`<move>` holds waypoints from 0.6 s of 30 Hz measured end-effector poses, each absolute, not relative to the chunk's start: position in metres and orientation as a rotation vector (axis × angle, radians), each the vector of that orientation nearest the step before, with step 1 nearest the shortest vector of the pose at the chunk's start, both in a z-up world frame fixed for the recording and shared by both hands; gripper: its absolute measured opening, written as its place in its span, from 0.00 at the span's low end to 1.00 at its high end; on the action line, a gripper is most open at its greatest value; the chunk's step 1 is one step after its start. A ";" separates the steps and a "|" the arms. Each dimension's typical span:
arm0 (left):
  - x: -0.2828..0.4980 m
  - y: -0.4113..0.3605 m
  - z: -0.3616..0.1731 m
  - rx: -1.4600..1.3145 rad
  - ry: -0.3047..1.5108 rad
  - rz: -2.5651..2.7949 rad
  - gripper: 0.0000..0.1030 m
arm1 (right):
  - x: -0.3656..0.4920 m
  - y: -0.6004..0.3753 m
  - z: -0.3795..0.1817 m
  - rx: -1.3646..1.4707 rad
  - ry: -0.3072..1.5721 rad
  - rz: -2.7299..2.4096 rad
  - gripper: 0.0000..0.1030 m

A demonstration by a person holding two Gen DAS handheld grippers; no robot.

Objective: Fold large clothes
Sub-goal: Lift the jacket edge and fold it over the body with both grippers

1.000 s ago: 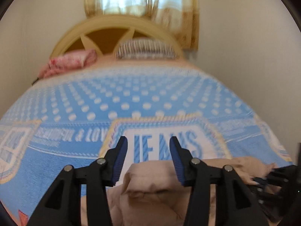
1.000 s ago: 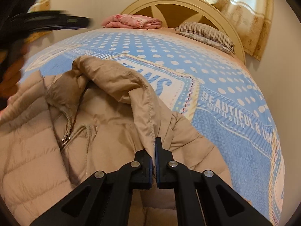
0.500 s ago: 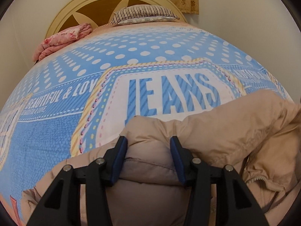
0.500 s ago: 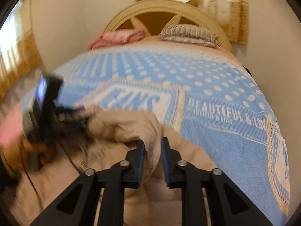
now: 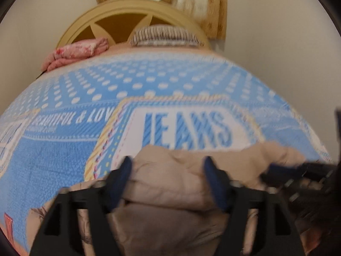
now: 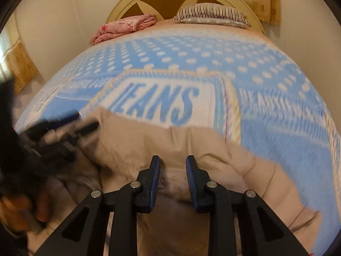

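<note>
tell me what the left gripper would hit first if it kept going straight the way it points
Most likely the beige puffer jacket: the left gripper has just opened its jaws wide, and the jacket's folded edge bulges between them. Beyond that lies the blue bedspread. Blur leaves depth uncertain.

The bed [image 6: 277, 140] wears a blue blanket [image 5: 64, 153] with white dots and a white "JEANS" panel [image 6: 162, 102]. A beige padded jacket [image 6: 170, 149] lies crumpled on its near end, overlapping that panel. By the arched headboard [image 5: 119, 8] rest a striped pillow [image 6: 211, 13] and a folded pink cloth [image 6: 125, 26].
</note>
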State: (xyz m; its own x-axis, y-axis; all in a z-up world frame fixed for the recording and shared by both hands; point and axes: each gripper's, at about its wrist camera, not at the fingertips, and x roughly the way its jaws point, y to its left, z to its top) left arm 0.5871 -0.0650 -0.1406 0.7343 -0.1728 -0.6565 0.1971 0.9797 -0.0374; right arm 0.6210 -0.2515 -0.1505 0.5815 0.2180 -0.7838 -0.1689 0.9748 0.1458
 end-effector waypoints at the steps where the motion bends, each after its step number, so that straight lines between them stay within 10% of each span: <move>1: 0.588 -0.071 -0.141 0.051 0.720 -0.207 0.83 | 0.619 -0.252 -0.153 0.060 0.917 0.226 0.25; 18: 0.620 -0.078 -0.199 0.096 0.946 -0.106 1.00 | 0.622 -0.251 -0.178 0.087 0.907 0.216 0.25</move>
